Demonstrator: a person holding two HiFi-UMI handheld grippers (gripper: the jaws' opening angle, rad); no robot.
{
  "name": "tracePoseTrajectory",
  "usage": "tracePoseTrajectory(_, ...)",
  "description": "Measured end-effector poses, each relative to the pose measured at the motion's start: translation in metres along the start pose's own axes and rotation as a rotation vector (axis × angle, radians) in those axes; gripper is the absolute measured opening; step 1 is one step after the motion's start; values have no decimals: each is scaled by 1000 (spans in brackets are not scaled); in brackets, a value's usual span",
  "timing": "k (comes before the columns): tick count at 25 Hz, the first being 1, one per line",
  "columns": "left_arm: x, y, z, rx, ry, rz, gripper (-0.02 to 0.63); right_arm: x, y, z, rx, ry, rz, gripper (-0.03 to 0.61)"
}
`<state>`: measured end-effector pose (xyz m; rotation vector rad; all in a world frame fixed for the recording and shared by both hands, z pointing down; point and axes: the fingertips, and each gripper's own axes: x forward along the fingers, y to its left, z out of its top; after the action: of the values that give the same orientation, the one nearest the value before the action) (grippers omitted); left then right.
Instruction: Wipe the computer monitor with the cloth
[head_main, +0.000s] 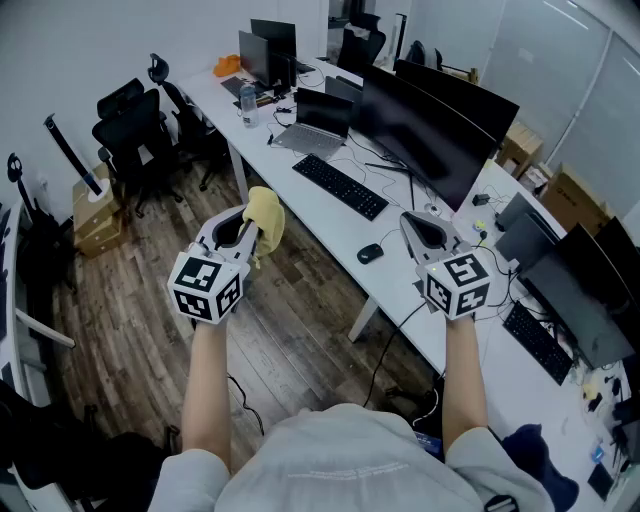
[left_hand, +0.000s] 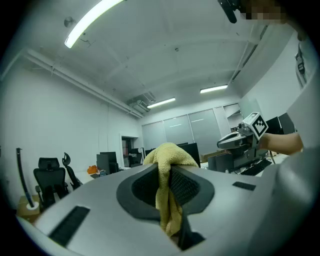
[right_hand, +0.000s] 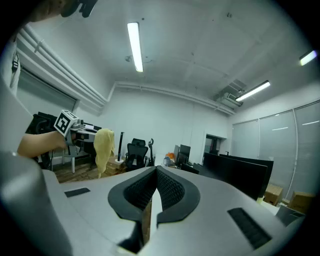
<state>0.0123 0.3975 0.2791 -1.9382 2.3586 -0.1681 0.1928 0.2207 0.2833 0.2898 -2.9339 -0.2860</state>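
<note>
My left gripper (head_main: 248, 228) is shut on a yellow cloth (head_main: 265, 217), held in the air over the wooden floor, short of the desk. In the left gripper view the cloth (left_hand: 169, 190) hangs pinched between the jaws. My right gripper (head_main: 418, 230) hovers above the desk's near edge with its jaws together and nothing in them (right_hand: 156, 176). The large black monitor (head_main: 425, 135) stands on the white desk (head_main: 300, 195) beyond both grippers, a little right of centre. It also shows at the right in the right gripper view, the monitor (right_hand: 240, 172).
On the desk lie a black keyboard (head_main: 340, 186), a mouse (head_main: 370, 253), a laptop (head_main: 318, 125), a water bottle (head_main: 248, 106) and cables. More monitors (head_main: 580, 290) stand to the right. Black office chairs (head_main: 135, 135) and cardboard boxes (head_main: 97, 215) sit at the left.
</note>
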Motion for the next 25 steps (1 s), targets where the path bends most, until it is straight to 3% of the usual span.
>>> tracePoseTrajectory(5,-6,8,-2,11,6,-7,55,5,9,3,5,-1,-14,28)
tracePoseTrajectory(10,-13,13,-14,26,23,-34,55,3,21,7,93,-55,-47,28)
tracePoseTrajectory(14,-3,18,-33,10,45,-49,55,14,19,-5,68,-16,-71,29)
tracePoseTrajectory(16,6,23,-40,5,52,-52,55,19,15,-4,127,-31,-49,28)
tracePoseTrajectory(20,37,35,-48,4,60,-66,55,36,-5,-2,286,-97,6,28)
tracePoseTrajectory(25,103,55,-57,15,66,-89,55,82,-59,-17,267,-68,-33,28)
